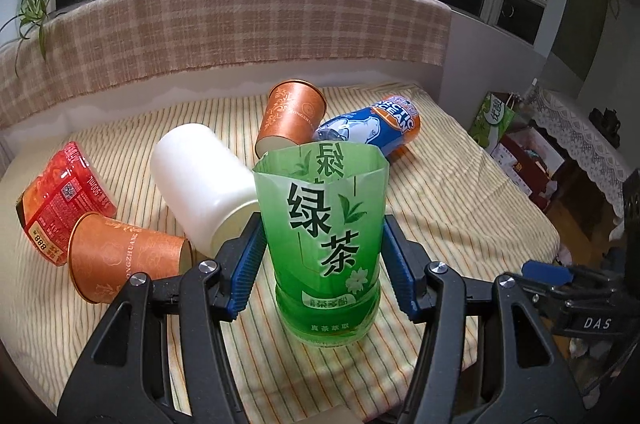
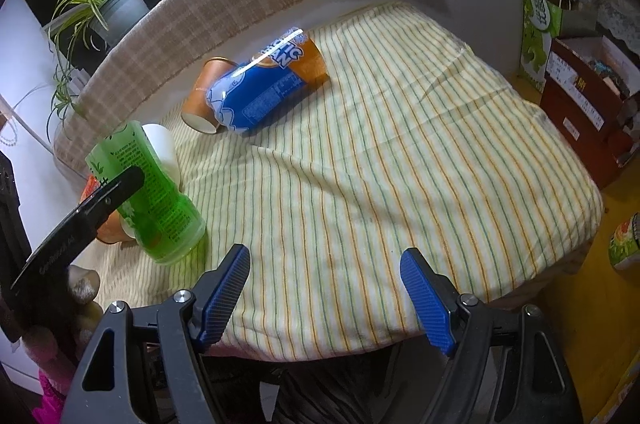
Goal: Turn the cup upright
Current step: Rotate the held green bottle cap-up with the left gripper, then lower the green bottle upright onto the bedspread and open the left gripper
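indoors, striped tablecloth (image 2: 380,143), left tongs (image 1: 322,252) clamping upright green cup (image 1: 324,236), right tongs (image 2: 324,296) wide, empty

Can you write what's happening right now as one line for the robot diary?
left gripper: jaws around green cup | cup: upright on striped cloth | right gripper: open, empty | other cups: lying down

The green cup (image 1: 326,244) hides part of the white cup (image 1: 200,183), seemingly its mouth.
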The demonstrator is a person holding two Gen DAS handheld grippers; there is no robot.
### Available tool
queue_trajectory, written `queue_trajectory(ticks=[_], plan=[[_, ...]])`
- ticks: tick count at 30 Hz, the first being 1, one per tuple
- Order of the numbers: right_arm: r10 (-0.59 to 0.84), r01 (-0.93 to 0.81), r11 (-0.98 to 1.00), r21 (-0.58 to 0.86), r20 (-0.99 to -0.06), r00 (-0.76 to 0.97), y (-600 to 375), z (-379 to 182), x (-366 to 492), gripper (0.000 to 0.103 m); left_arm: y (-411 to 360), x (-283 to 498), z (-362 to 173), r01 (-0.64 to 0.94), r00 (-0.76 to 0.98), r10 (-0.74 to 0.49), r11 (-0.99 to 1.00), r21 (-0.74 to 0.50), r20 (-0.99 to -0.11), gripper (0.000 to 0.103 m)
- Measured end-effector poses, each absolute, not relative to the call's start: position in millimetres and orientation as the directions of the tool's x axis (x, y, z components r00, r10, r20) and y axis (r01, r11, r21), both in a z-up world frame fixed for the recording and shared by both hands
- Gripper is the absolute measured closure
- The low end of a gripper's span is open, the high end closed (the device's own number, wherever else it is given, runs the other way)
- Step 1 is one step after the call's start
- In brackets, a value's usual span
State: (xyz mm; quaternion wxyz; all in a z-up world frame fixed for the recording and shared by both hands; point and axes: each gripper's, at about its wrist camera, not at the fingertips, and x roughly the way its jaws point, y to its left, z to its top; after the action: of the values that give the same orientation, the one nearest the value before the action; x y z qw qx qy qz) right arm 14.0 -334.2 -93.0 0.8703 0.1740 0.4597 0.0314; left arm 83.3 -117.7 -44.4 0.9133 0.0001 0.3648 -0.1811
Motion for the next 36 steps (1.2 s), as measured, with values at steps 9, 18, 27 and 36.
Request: queue_trajectory(ticks=[9,18,27,36], plan=[[0.186,0.074,0.956,0.285,-0.779,0.599,-323.4,-82.9,13.0,0.023,-109.5,71.6,-43.9,0.342,0.655,-0.348,0.928,-0.147,-0.67,0.045],[0.19,0.062,0.957,0.282,-0.776,0.602,-316.5,-79.4,8.9,0.023,-104.0,63.7,-46.3,0.351,0.626,-0.371,0.919,-0.177,-0.686,0.044],[0.187,0.039,0.962,0.27,-0.757,0.626,-309.0,-71.2,5.4,0.023,-92.1,50.7,-44.8,0.354,0.62,-0.382,0.916,-0.19,-0.686,0.021],[0.186,-0.003,0.969,0.247,-0.723,0.666,-293.9,-60.6,5.4,0.023,-71.0,35.0,-40.6,0.326,0.637,-0.358,0.928,-0.182,-0.683,0.017]])
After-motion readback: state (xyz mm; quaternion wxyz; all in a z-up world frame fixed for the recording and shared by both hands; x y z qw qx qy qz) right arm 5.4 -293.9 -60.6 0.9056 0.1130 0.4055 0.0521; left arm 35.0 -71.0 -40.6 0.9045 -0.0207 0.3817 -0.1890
